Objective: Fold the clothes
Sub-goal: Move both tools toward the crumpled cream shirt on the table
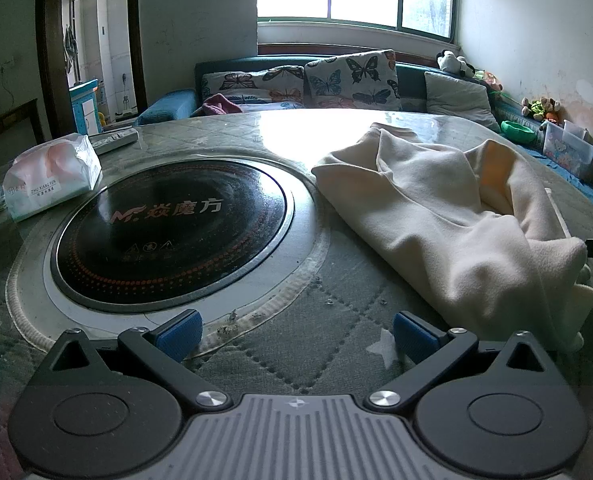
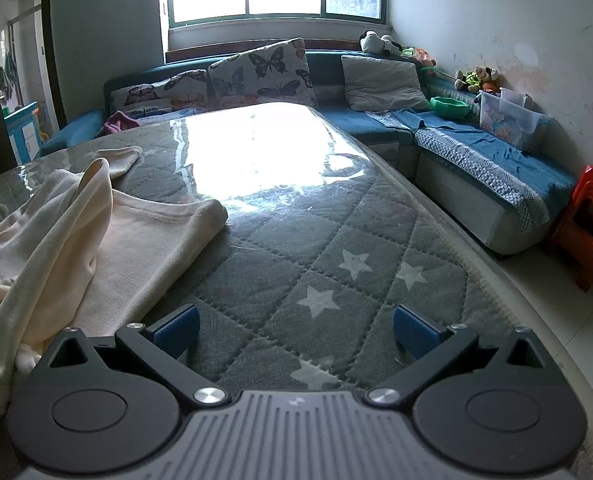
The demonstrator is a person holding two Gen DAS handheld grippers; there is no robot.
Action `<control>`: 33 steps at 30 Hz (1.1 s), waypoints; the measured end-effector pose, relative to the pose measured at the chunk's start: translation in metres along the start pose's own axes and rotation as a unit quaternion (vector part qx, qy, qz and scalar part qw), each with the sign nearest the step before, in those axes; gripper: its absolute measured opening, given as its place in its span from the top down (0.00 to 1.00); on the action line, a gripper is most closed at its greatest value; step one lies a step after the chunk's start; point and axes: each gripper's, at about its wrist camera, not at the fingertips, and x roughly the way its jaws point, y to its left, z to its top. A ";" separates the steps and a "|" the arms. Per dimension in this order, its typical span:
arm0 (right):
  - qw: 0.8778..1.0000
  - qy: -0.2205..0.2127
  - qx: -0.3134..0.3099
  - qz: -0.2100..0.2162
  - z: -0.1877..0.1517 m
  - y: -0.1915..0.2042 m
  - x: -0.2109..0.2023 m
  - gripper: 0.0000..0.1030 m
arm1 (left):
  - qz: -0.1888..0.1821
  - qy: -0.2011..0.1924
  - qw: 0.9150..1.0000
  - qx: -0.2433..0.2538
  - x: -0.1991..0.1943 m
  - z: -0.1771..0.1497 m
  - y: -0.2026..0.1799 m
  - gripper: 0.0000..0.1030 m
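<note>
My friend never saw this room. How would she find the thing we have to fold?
Look at the big quilted table with white stars. Beside its round black cooktop lies a rumpled cream garment. It is the only soft, pale cloth there; the tissue pack nearby is crinkly plastic.

Cream fleece garment (image 1: 448, 216), crumpled & unfolded, lies bunched on quilted table (image 2: 336, 248), right of the round black cooktop (image 1: 172, 236).

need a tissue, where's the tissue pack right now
In the left wrist view the tissue pack sits at the table's left edge, just left of the round black cooktop, near the remote.
</note>
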 end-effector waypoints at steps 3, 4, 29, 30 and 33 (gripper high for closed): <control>1.000 0.002 0.002 0.002 0.000 -0.002 -0.001 0.00 | 0.001 0.000 1.000 0.001 0.000 0.000 0.000 0.00; 1.000 0.002 0.002 0.003 0.000 -0.003 -0.001 0.00 | 0.001 0.000 1.000 0.001 0.000 0.000 -0.001 0.00; 0.993 -0.035 -0.051 0.101 -0.030 0.036 -0.096 0.00 | -0.011 -0.001 1.000 0.006 -0.029 0.002 -0.014 0.00; 0.993 -0.036 -0.052 0.103 -0.031 0.037 -0.098 0.00 | -0.013 -0.003 1.000 0.006 -0.032 0.002 -0.015 0.00; 0.992 -0.036 -0.056 0.108 -0.035 0.040 -0.103 0.00 | -0.018 -0.006 1.000 0.007 -0.037 0.002 -0.017 0.00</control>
